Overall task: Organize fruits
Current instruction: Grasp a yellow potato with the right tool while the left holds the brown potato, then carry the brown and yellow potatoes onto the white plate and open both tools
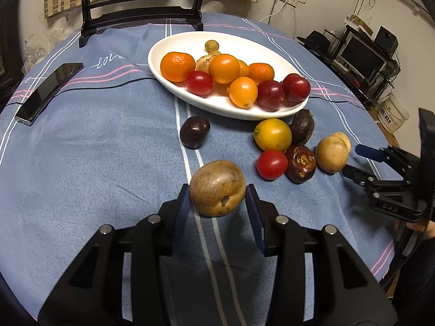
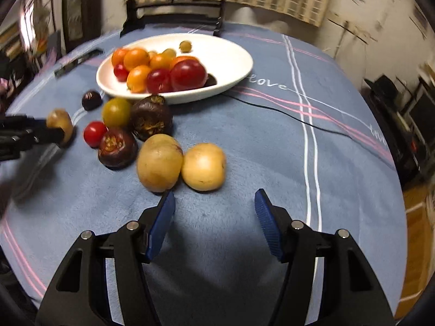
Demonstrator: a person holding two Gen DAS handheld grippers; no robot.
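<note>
My left gripper [image 1: 218, 190] clamps the tan fruit [image 1: 217, 187] between its pads; carry level to white dish [image 1: 163, 62]. Right gripper [image 2: 214, 209] open, empty.

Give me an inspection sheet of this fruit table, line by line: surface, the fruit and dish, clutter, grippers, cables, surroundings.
Surface: round table under a blue striped cloth.
Job's things: white oval dish holding orange and red fruit; loose beside it a dark fruit, a yellow fruit, a red tomato and two tan fruits.
Clutter: black phone on the cloth.
Grippers: left gripper shut on a brown fruit; right gripper open, empty, just short of the two tan fruits.
Cables: thin black cable across the cloth.
Surroundings: dark wooden stand behind the dish; monitor on a shelf; wall sockets.
</note>
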